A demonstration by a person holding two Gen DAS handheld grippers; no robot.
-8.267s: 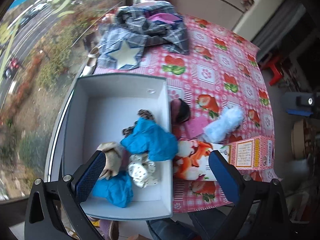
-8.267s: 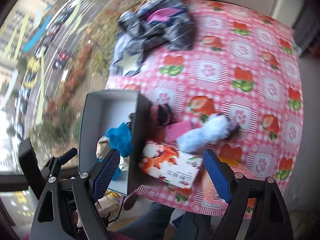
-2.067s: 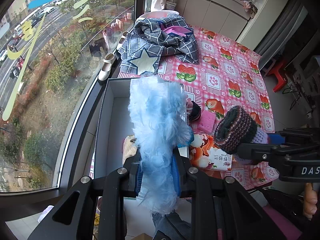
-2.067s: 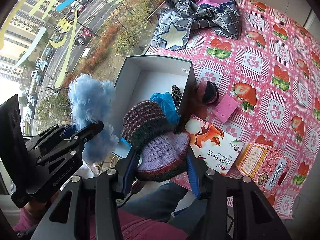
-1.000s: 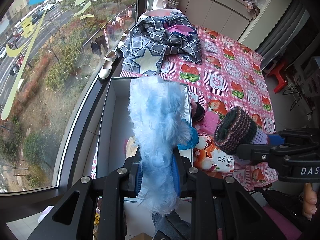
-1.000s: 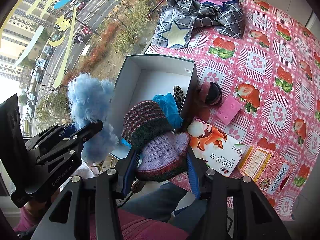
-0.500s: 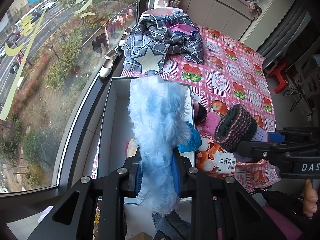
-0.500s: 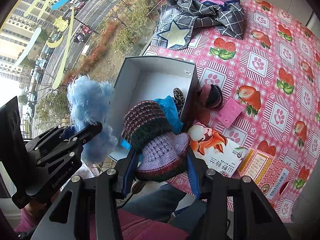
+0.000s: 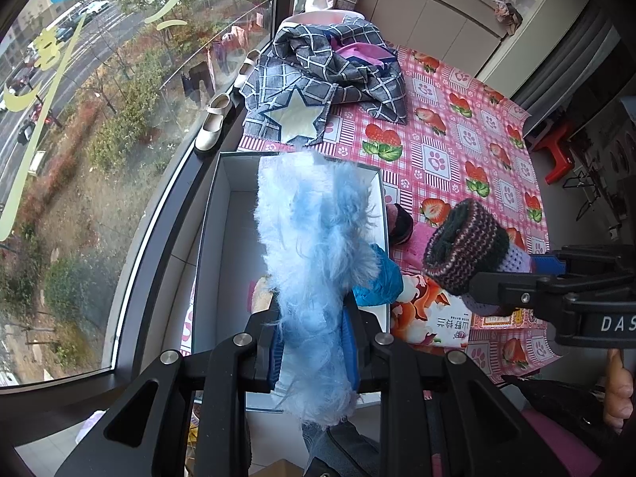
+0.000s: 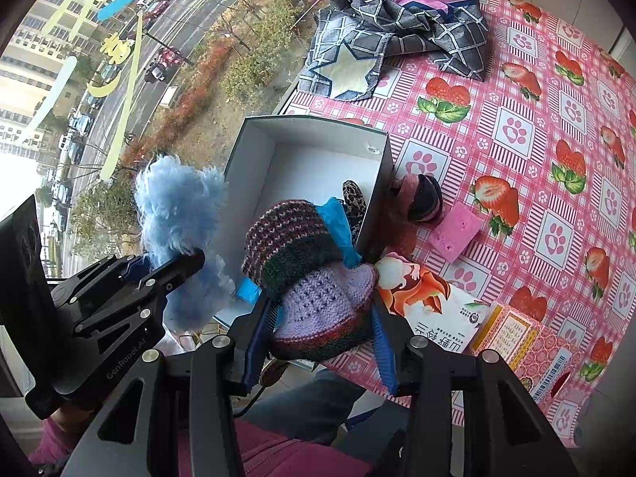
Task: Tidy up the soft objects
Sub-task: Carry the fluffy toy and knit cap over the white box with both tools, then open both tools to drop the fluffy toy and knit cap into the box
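Count, this moment. Tongs: two, my left tongs (image 9: 314, 338) clamped on one fluffy blue piece (image 9: 314, 238), my right tongs (image 10: 322, 318) clamped on one knitted purple-and-striped piece (image 10: 314, 274).

Boxes for sorting: one white box (image 10: 254, 151) on the counter (image 10: 516, 127). Inside it I can make out one bright blue item (image 10: 338, 218), one leopard-print item (image 10: 353, 198) and one beige item (image 9: 262, 290); the rest is hidden behind what I hold.

On the counter beside the box: one pink-and-dark sock ball (image 10: 421, 196), one pink square pad (image 10: 455, 234).

Cartons: two, one white-and-orange carton (image 10: 429, 302), one pink carton (image 10: 524, 349).

Checked grey cloth pile (image 10: 397, 24): one.

White shoes on the window ledge: two, the nearer shoe (image 9: 212, 123) and the farther shoe (image 9: 247, 67).
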